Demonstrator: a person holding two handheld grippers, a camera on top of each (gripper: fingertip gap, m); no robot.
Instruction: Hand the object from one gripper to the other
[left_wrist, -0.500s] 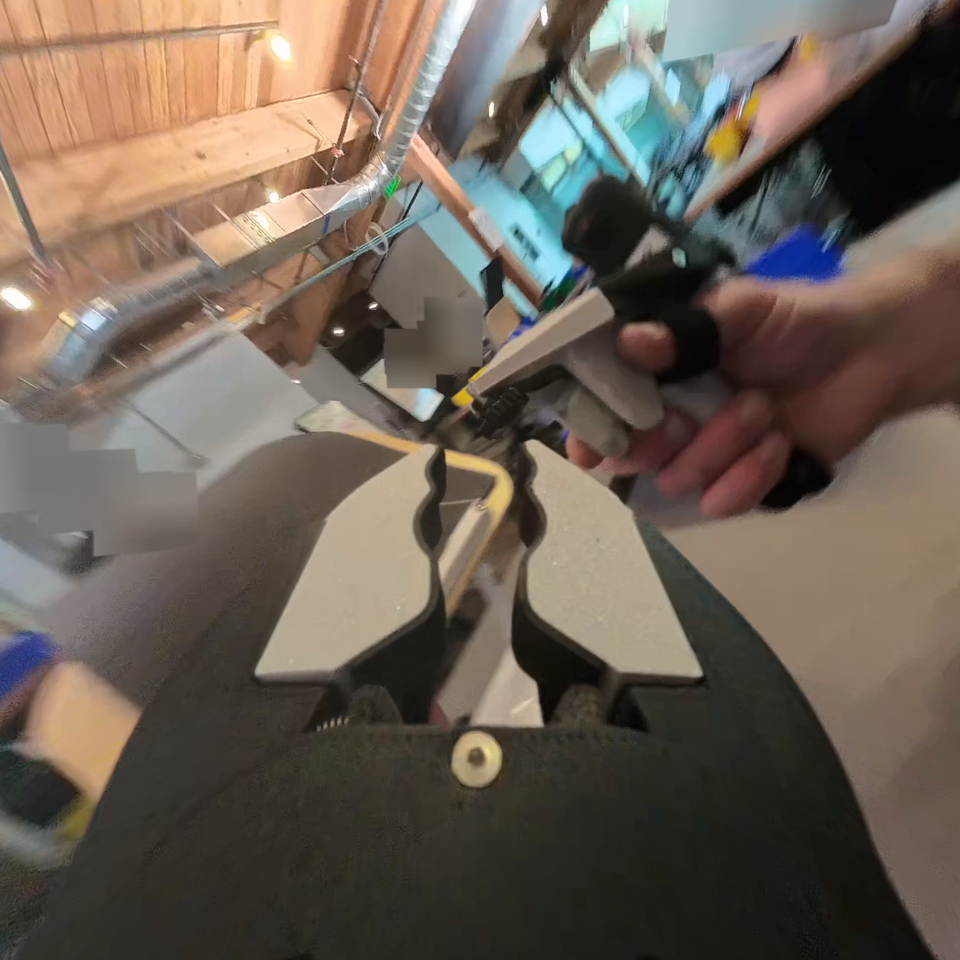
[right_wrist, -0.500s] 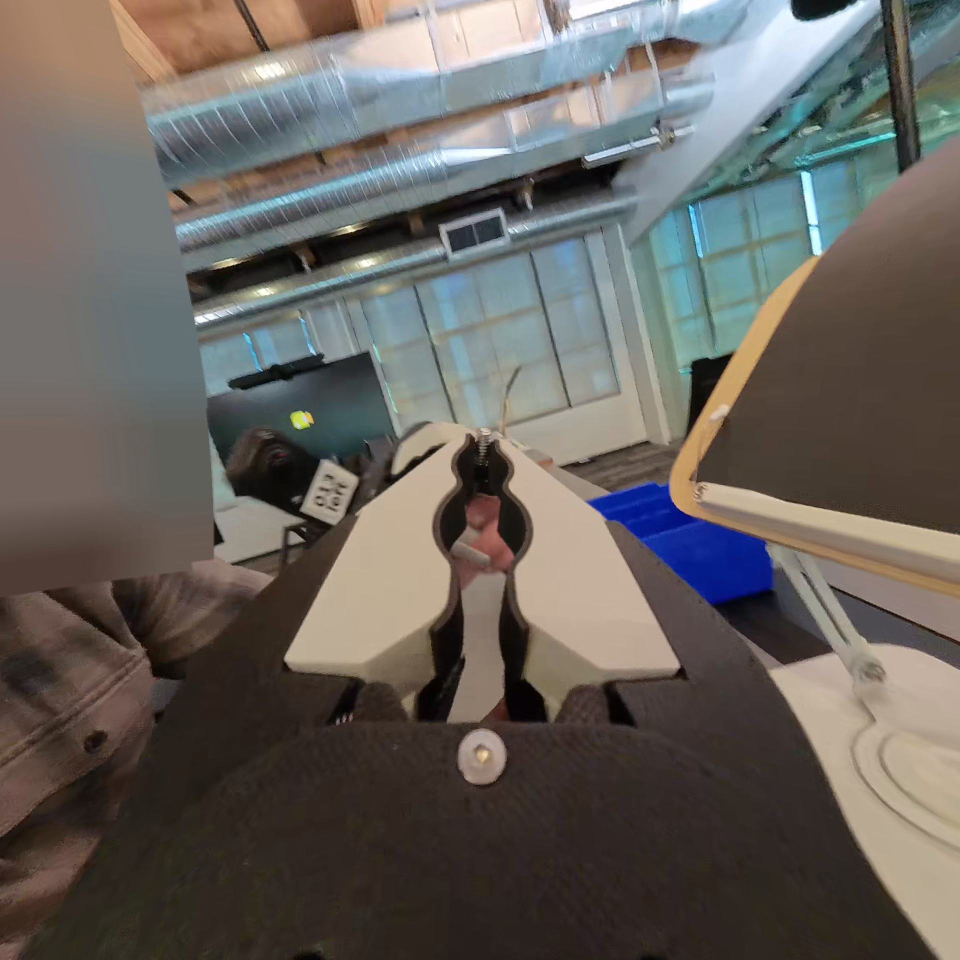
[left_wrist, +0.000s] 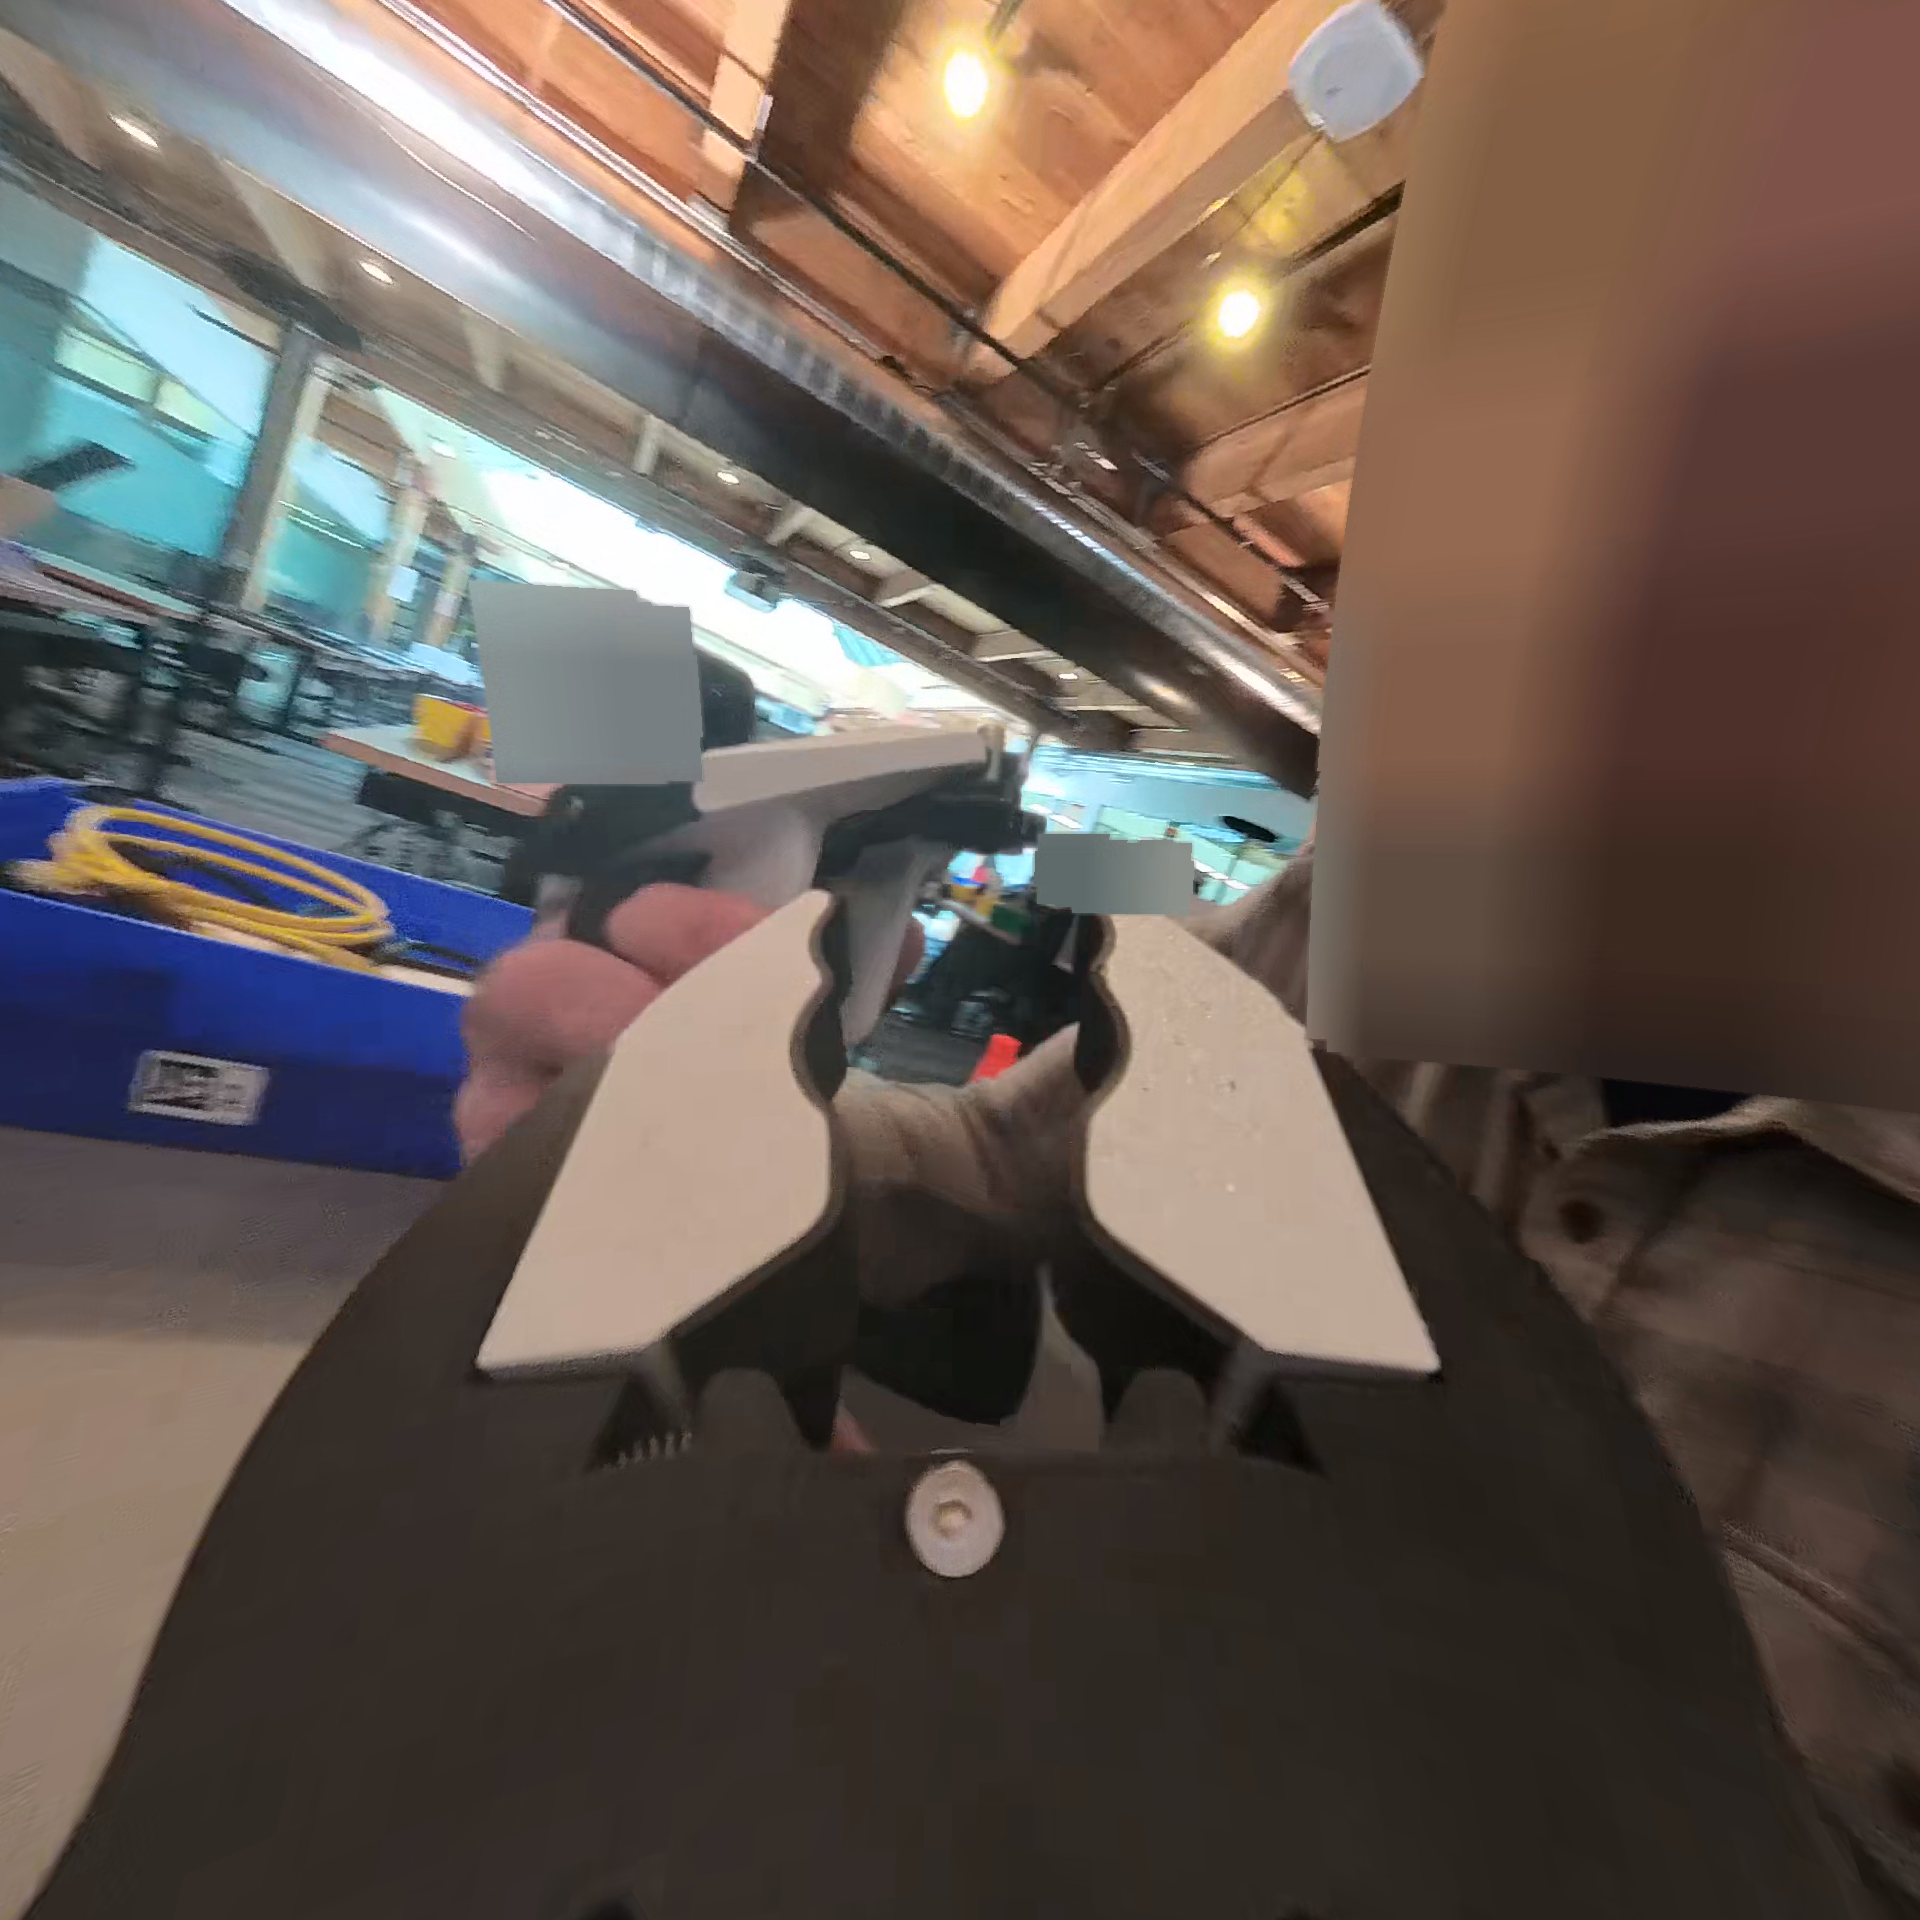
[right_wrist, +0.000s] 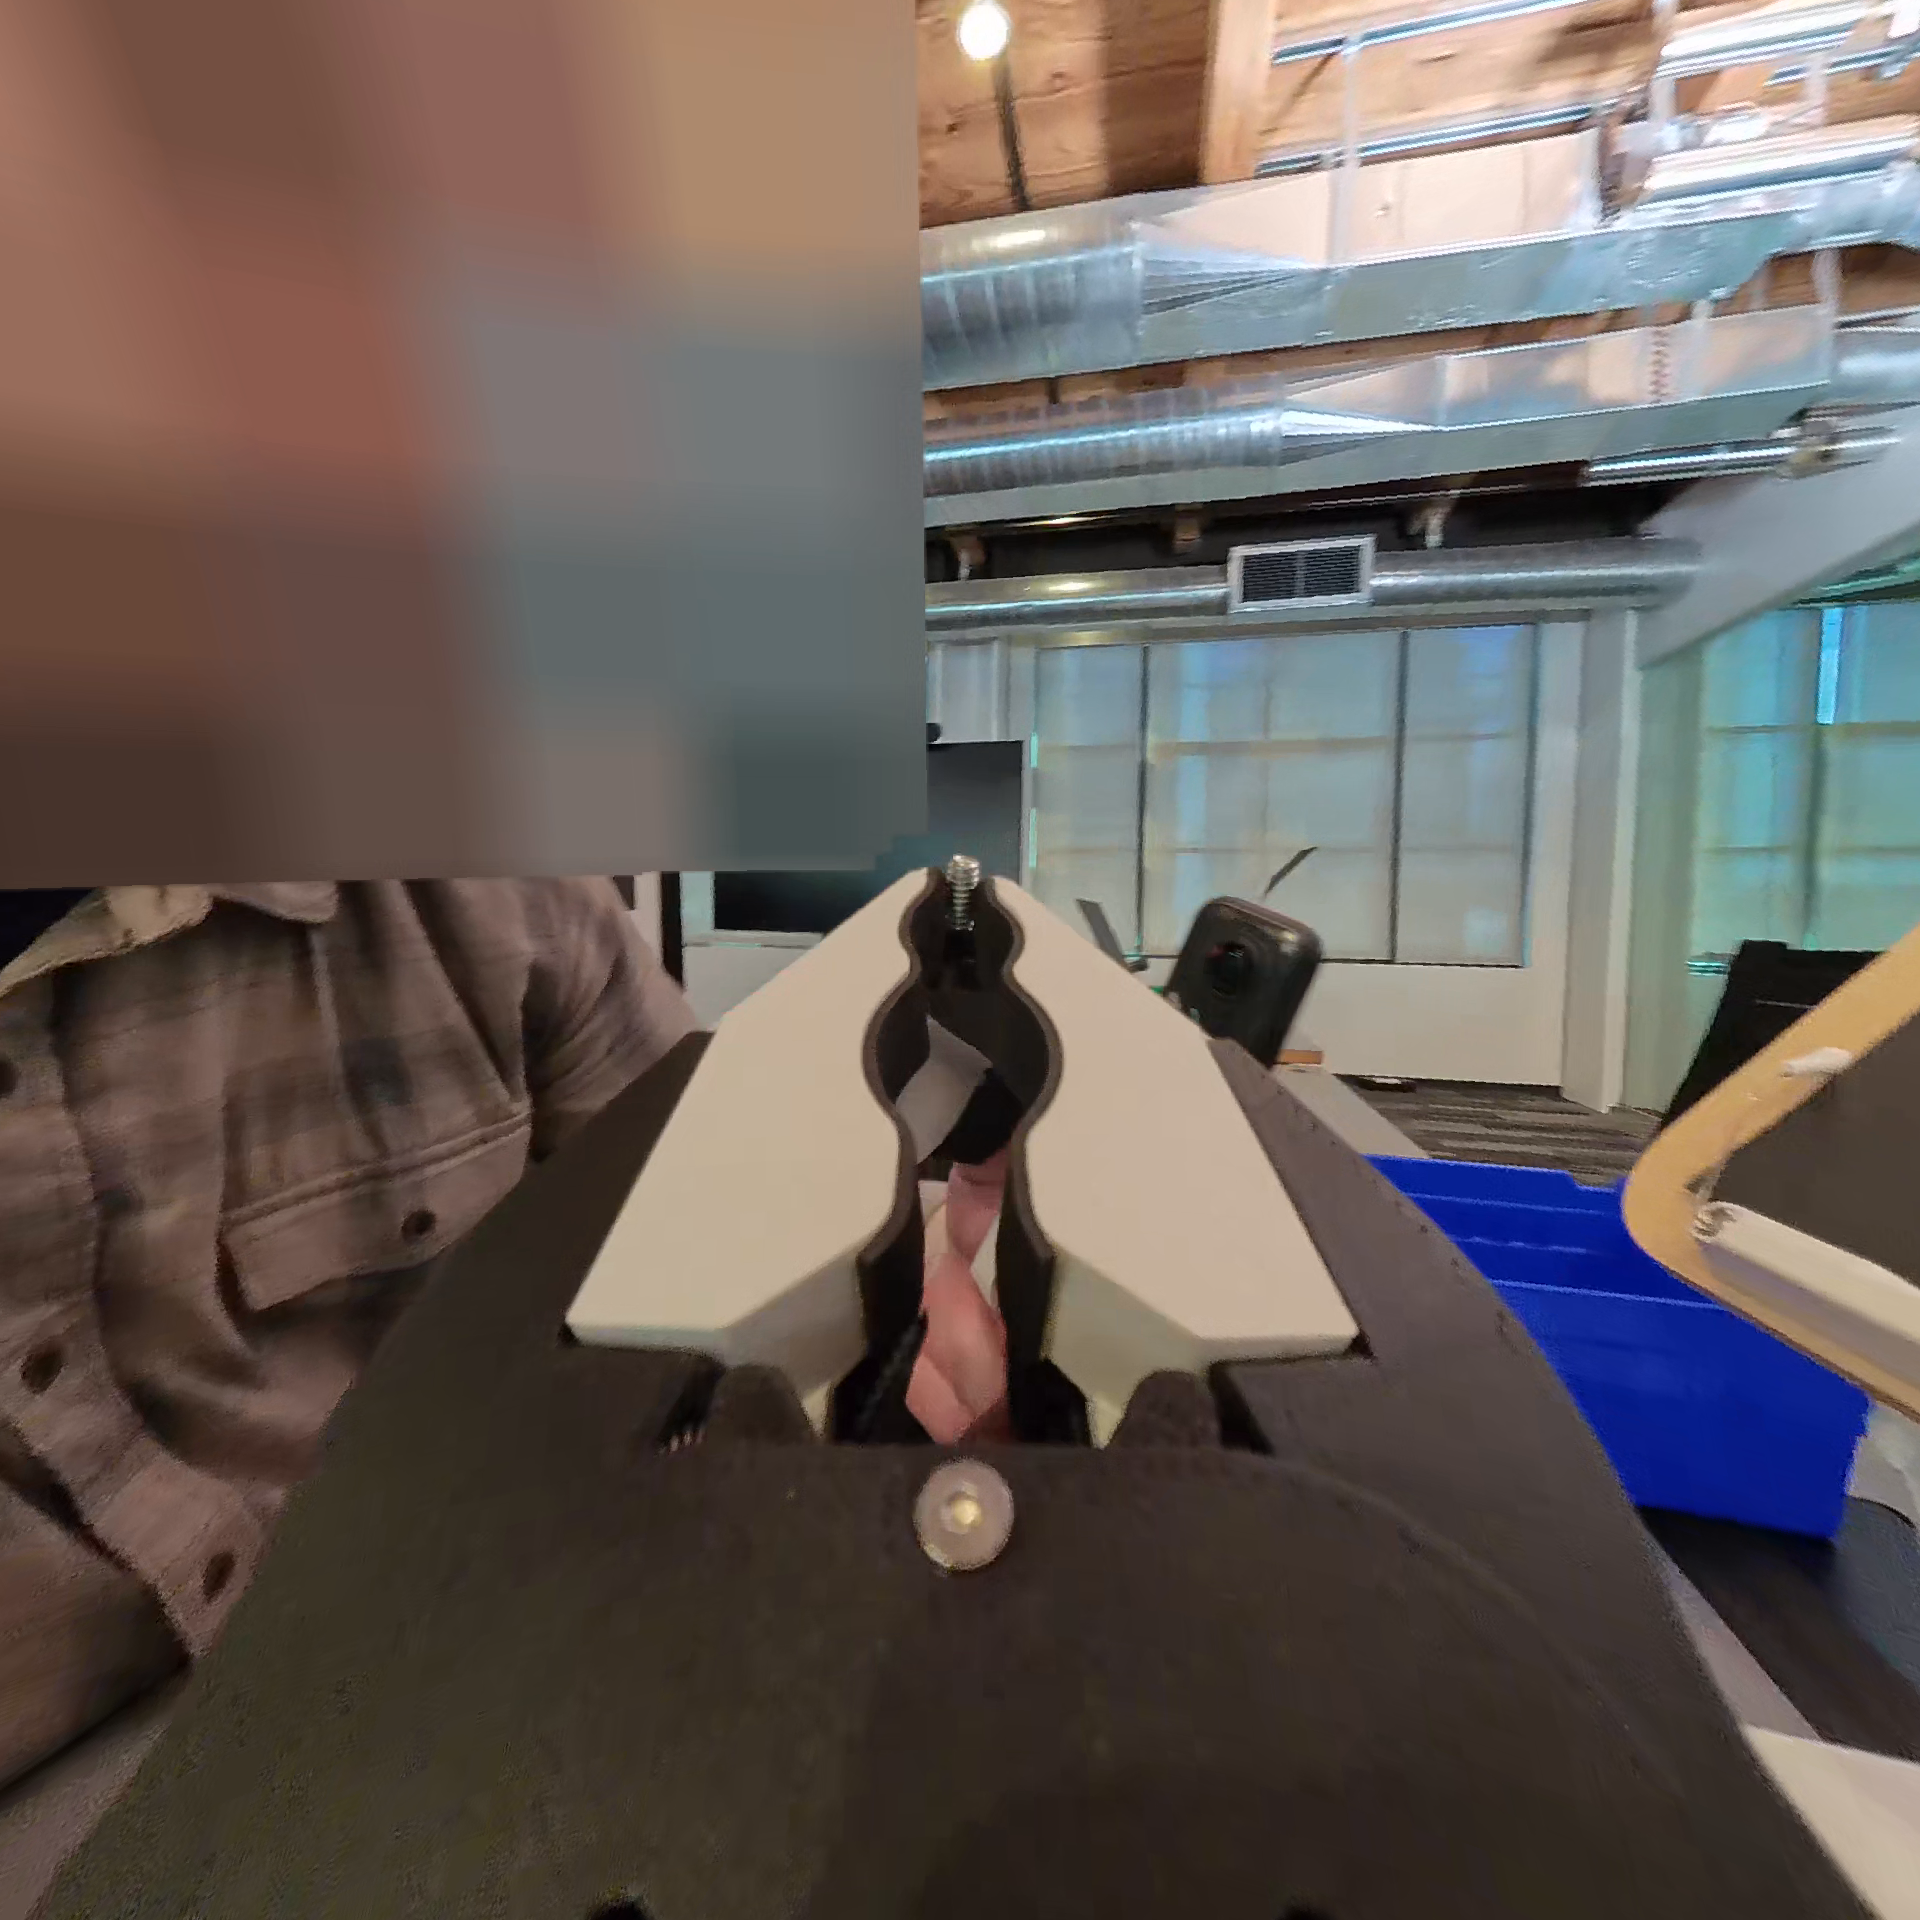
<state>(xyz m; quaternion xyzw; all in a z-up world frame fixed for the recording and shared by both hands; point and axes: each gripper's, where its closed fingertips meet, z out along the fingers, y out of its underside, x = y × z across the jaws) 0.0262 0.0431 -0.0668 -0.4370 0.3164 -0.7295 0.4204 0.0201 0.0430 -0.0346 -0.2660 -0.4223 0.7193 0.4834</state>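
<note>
The left gripper (left_wrist: 961, 997) stands with its two pale, grainy fingers (left_wrist: 717, 1132) spread wide and nothing between them — only the person's plaid shirt (left_wrist: 1714, 1351) shows through the gap. Each finger is a flat wedge with a black, wavy inner edge, set on a dark, rough-textured body.

In the left wrist view, going left to right: a blue bin (left_wrist: 208, 997) holds a coil of yellow cable (left_wrist: 208, 883); then the right gripper (left_wrist: 997, 764) appears side-on beyond the left one's fingers, held by a hand (left_wrist: 561, 997), apart from the left gripper.

The right gripper (right_wrist: 961, 894), in its own view, has its fingers pressed nearly together at the tips, pinching the object (right_wrist: 961, 935) — a small black piece with a threaded metal screw poking up past the fingertips. Lower in the narrow gap, part of a hand shows through.

To the right of that, a dark rounded camera-like device (right_wrist: 1247, 977) stands on the table, then a blue bin (right_wrist: 1621, 1340) with ribbed dividers; its contents cannot be told. At the far right edge sits a dark panel with a tan wooden rim (right_wrist: 1766, 1132).
</note>
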